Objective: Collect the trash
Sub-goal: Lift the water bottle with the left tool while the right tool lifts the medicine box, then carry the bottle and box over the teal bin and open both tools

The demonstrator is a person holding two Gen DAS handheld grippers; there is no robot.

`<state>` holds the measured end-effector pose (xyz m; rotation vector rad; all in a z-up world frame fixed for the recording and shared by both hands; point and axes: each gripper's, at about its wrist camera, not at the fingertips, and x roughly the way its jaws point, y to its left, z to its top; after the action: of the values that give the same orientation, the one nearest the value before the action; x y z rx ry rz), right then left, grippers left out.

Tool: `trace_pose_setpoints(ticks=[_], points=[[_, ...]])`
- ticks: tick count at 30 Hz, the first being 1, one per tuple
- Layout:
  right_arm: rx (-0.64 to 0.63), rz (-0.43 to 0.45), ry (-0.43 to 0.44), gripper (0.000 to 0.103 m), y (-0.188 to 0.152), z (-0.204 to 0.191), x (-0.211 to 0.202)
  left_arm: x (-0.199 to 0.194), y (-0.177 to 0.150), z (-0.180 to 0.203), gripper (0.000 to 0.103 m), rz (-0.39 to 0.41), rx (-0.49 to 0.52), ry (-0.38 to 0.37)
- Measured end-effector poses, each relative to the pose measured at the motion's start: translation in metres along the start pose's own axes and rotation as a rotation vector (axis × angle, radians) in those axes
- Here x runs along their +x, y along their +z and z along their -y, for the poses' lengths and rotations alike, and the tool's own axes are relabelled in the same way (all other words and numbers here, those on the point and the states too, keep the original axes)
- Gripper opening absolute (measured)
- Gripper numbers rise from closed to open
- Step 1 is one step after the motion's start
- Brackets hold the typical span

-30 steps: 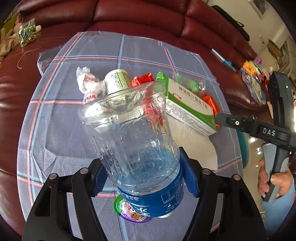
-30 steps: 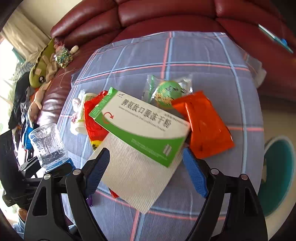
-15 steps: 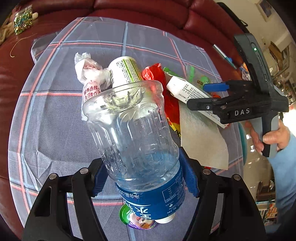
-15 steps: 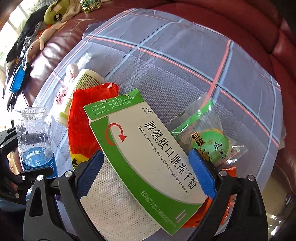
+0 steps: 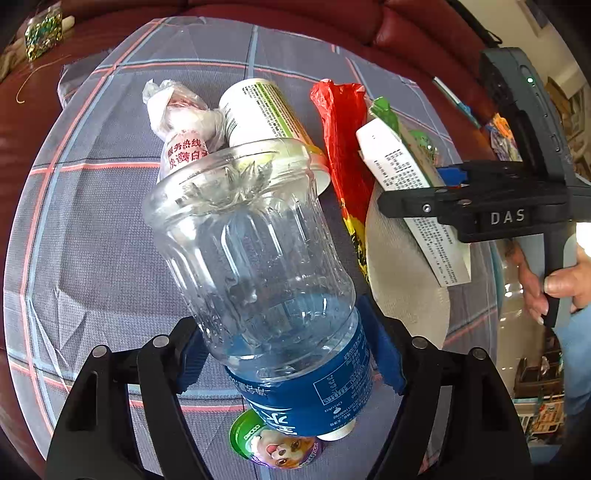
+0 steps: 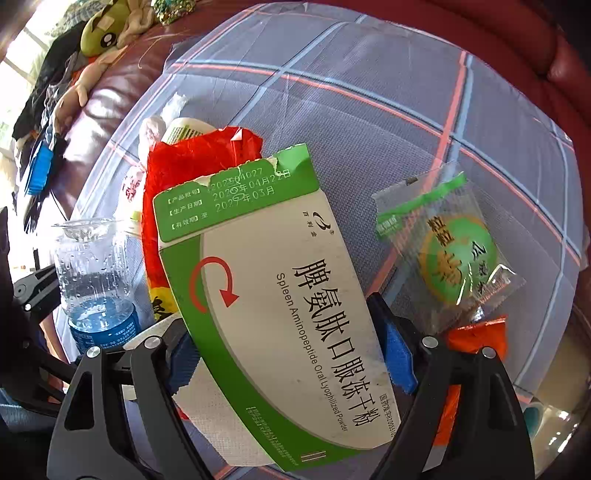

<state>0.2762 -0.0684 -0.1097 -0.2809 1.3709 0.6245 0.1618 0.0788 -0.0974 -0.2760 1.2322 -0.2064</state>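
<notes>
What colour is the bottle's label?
Blue with white print, on the bottle; clearest in the left wrist view.

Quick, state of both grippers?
Left gripper: holding the plastic bottle, jaws opening.
Right gripper: jaws closing on the medicine box.

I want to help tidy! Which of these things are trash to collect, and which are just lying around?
Trash to collect: plastic bottle, medicine box, red wrapper, paper towel, green snack packet, white tub.
Just lying about: plush toys, glittery packet, checked cloth, sofa.
</notes>
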Motion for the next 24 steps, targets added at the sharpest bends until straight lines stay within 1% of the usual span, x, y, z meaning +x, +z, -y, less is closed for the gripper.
trace_pose_setpoints(ticks=[2, 5, 7, 12, 19, 24], points=[[0.052, 0.022, 0.015, 0.078, -0.006, 0.001, -0.010, 0.001, -0.001, 0.000, 0.076, 0.001, -0.005, 0.002], [0.135, 0.066, 0.053, 0.078, -0.014, 0.006, -0.026, 0.002, -0.005, 0.000, 0.075, 0.024, -0.009, 0.003], [0.178, 0.099, 0.071, 0.078, -0.020, 0.009, -0.038, -0.002, -0.007, 0.002, 0.074, 0.040, -0.011, 0.018], [0.263, 0.174, 0.091, 0.078, -0.037, 0.018, -0.065, -0.025, -0.012, 0.008, 0.073, 0.093, -0.003, 0.034], [0.370, 0.252, 0.135, 0.078, -0.080, 0.036, -0.095, -0.067, -0.014, 0.022, 0.070, 0.174, 0.024, 0.043], [0.422, 0.300, 0.147, 0.078, -0.106, 0.050, -0.114, -0.085, -0.010, 0.045, 0.068, 0.206, 0.067, 0.036]])
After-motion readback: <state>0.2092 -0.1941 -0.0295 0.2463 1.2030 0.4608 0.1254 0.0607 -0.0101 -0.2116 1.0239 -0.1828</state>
